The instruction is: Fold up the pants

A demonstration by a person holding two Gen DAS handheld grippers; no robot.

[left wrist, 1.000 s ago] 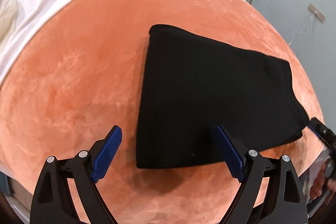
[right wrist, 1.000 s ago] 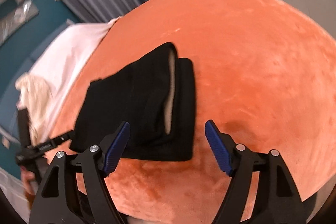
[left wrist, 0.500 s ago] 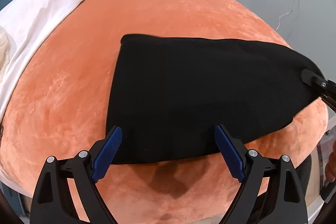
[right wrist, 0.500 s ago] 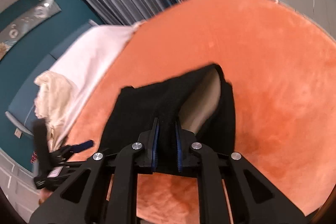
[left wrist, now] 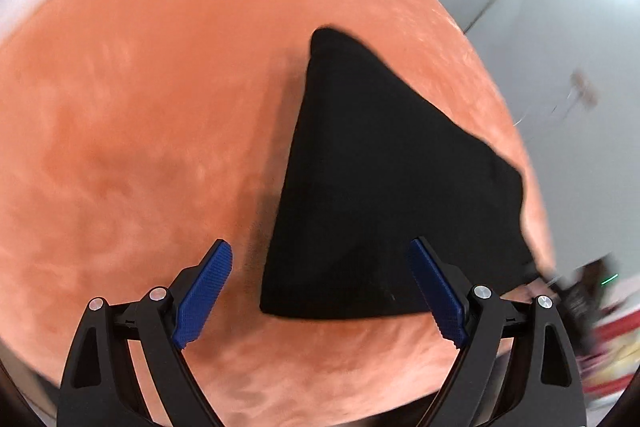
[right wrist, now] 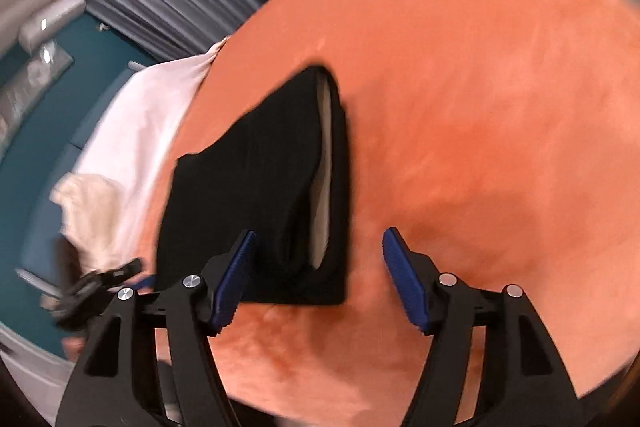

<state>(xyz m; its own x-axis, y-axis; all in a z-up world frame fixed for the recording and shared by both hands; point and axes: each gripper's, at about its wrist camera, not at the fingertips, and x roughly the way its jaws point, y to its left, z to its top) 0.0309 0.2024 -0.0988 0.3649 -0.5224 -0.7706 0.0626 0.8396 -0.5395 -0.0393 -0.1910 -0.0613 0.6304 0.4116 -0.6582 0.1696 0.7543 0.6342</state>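
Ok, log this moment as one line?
pants: folded, flat on orange blanket | left gripper: open, empty | right gripper: open, empty

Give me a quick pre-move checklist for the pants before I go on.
1. Left gripper jaws open, holding nothing: ok.
2. Right gripper jaws open, holding nothing: ok.
3. Black pants folded into a compact stack: ok.
4. Pants fully on the orange blanket: cannot tell; one corner lies close to its edge.
5. Layers aligned: not ok; pale lining shows at the open end.
6. Views sharp: not ok, motion blur.
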